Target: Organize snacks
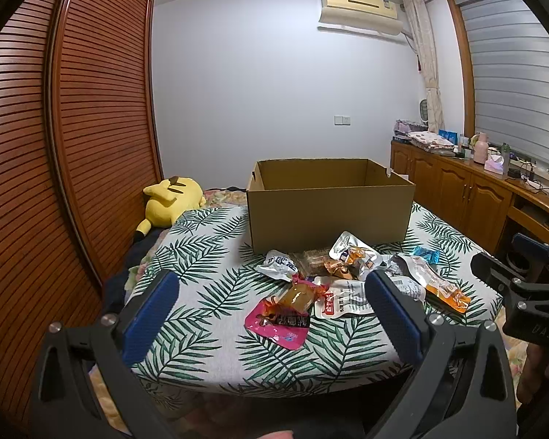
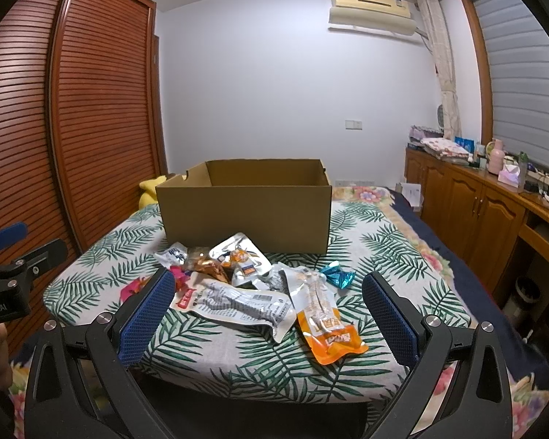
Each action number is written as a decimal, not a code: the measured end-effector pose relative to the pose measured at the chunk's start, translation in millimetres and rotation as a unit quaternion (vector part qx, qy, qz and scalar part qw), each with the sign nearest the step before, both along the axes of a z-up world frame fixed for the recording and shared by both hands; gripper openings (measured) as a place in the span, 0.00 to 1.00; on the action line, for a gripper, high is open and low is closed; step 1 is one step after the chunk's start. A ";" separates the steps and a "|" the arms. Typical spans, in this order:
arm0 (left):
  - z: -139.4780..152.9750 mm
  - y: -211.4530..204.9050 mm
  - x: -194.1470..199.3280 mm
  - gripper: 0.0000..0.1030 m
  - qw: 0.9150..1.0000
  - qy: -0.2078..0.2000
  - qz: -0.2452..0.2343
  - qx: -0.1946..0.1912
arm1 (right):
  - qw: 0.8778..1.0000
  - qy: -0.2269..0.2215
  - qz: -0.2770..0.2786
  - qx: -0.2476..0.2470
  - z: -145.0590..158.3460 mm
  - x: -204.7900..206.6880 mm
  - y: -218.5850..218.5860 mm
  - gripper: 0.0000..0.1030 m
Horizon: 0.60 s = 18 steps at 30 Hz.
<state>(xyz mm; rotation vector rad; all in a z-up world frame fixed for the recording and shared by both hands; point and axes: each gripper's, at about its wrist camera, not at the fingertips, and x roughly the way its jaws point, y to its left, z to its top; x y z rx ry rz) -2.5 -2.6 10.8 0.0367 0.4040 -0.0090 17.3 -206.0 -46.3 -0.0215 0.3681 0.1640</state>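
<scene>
An open cardboard box (image 1: pixel 329 216) (image 2: pixel 245 216) stands on a leaf-print cloth. Several snack packets lie in a loose heap in front of it: a pink packet (image 1: pixel 280 323), a long silver packet (image 2: pixel 238 303) (image 1: pixel 342 301), an orange-and-clear packet (image 2: pixel 327 323) (image 1: pixel 444 287), a small blue wrapper (image 2: pixel 338 276) (image 1: pixel 426 255) and silver pouches (image 1: pixel 351 252) (image 2: pixel 238 252). My left gripper (image 1: pixel 271 314) is open and empty, held short of the pink packet. My right gripper (image 2: pixel 269 314) is open and empty, facing the silver and orange packets.
The leaf-print cloth (image 1: pixel 208 267) covers a raised surface on a bed. A yellow plush toy (image 1: pixel 172 197) lies left of the box. A slatted wooden wardrobe (image 1: pixel 73 128) stands on the left, wooden cabinets (image 2: pixel 468 197) with clutter on the right.
</scene>
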 end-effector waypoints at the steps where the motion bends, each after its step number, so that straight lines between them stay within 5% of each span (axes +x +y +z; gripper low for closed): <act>1: -0.3 -0.1 -0.2 1.00 1.000 0.000 0.000 0.000 | 1.000 0.000 0.000 0.000 0.0 0.1 -0.1 1.00; 18: -4.6 0.4 -2.0 1.00 1.000 0.006 -0.001 -0.003 | 1.000 0.002 0.001 0.000 -2.4 0.3 -0.6 1.00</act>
